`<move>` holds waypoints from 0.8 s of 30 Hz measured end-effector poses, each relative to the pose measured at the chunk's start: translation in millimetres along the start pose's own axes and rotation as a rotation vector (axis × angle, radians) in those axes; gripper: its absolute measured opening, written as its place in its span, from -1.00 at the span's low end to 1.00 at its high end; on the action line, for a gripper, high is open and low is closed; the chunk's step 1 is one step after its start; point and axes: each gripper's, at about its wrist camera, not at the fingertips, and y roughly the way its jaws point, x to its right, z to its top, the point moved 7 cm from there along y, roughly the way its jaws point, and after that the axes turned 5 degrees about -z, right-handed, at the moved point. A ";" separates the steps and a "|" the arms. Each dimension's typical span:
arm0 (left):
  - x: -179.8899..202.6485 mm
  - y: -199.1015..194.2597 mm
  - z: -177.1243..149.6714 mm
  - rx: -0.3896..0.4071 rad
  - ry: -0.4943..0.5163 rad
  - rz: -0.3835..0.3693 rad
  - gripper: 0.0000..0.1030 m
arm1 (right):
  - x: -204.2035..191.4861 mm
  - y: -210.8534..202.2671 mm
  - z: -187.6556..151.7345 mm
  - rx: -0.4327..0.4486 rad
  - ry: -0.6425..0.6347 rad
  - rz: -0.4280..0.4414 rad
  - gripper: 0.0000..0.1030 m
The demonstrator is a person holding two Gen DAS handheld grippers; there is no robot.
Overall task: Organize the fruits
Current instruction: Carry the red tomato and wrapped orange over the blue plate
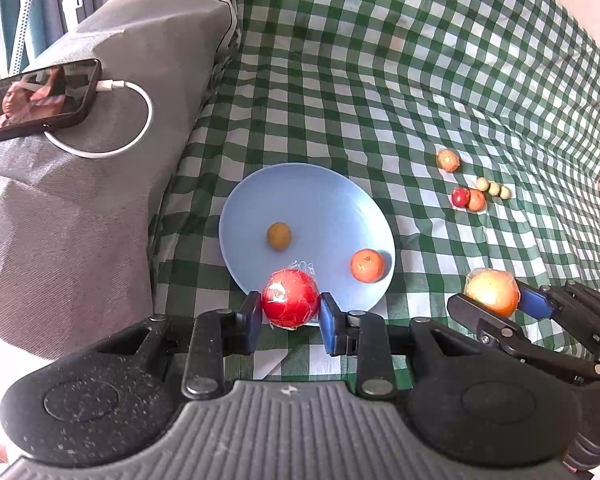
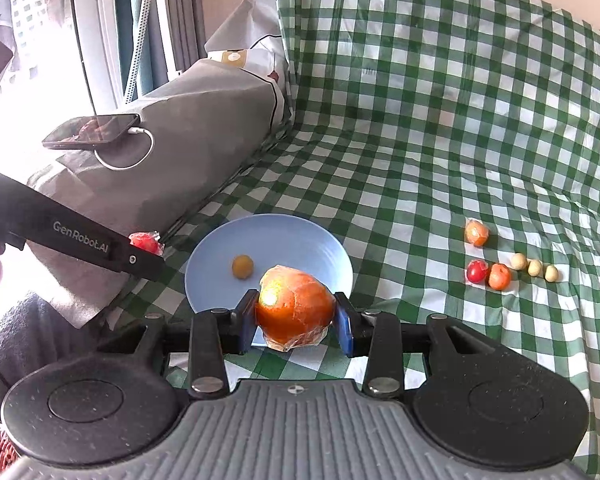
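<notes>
A light blue plate [image 1: 324, 200] lies on the green checked cloth and holds a small yellow-brown fruit [image 1: 279, 236] and a small orange [image 1: 367, 265]. My left gripper [image 1: 288, 316] is shut on a red fruit wrapped in film [image 1: 290, 298], at the plate's near rim. My right gripper [image 2: 296, 322] is shut on a large orange fruit in film [image 2: 296, 310], over the near edge of the plate [image 2: 300, 236]. That right gripper [image 1: 494, 306] with the orange fruit [image 1: 492, 292] shows right of the plate in the left wrist view. The red fruit [image 2: 145, 242] peeks out behind the left gripper's side.
Several small fruits lie loose on the cloth at the right: an orange one [image 2: 477, 233], a red one [image 2: 476, 271], another orange one [image 2: 499, 276] and three pale round ones [image 2: 535, 267]. A phone [image 1: 36, 98] on a white cable rests on a grey cushion [image 1: 112, 200] at the left.
</notes>
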 end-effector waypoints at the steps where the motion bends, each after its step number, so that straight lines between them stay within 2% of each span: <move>1: -1.0 3.2 0.8 -0.003 -0.001 0.002 -0.35 | -0.7 2.7 0.5 -0.002 -0.002 0.002 -0.21; 8: -3.7 30.2 11.1 -0.009 0.023 0.010 -0.35 | -7.6 30.9 0.6 -0.034 -0.026 0.015 -0.21; 24: -15.4 109.4 20.8 -0.104 0.064 0.047 -0.35 | -21.2 112.6 -11.2 -0.152 -0.074 0.053 -0.21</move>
